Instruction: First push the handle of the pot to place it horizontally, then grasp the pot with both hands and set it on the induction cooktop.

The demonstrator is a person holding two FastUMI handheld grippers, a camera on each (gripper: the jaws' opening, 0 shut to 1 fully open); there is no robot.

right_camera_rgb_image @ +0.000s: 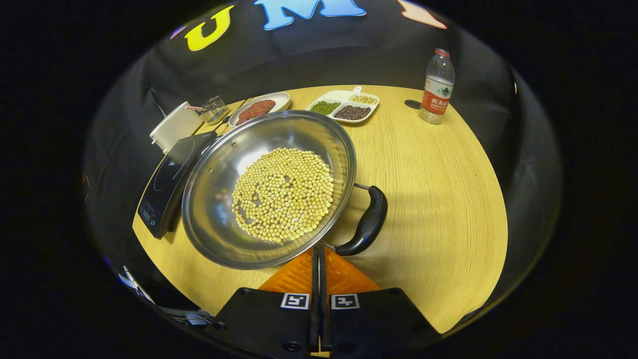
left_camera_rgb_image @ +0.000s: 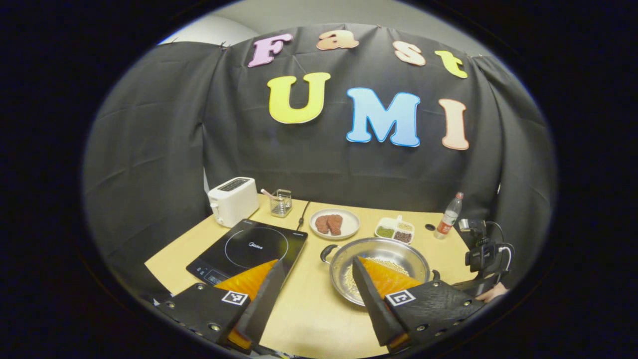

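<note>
The pot (right_camera_rgb_image: pixel 269 189), a wide steel pan with a layer of yellow beans (right_camera_rgb_image: pixel 283 194) across its bottom, sits on the wooden table (right_camera_rgb_image: pixel 438 199) just to the right of the induction cooktop (right_camera_rgb_image: pixel 167 184), its rim close against the cooktop's edge in the right gripper view. One black side handle (right_camera_rgb_image: pixel 368 223) juts from the near right of the rim, and in the left gripper view a second handle (left_camera_rgb_image: pixel 326 253) shows on the far left side. The right gripper (right_camera_rgb_image: pixel 319 259) sits low at the pot's near rim, right beside that handle, its fingers pressed together with nothing between them (whether the tips touch the rim I cannot tell). The left gripper (left_camera_rgb_image: pixel 314 271) hangs above the table with its fingers spread wide and empty, one over the cooktop (left_camera_rgb_image: pixel 249 247), the other over the pot (left_camera_rgb_image: pixel 379 267). Behind the pot lie a plate of red meat (left_camera_rgb_image: pixel 334 224) and a divided dish of grains (left_camera_rgb_image: pixel 396 230); a water bottle (right_camera_rgb_image: pixel 436 86) stands well off to the right. A white toaster (left_camera_rgb_image: pixel 233 200) and a small wire basket (left_camera_rgb_image: pixel 281 202) stand behind the cooktop.
</note>
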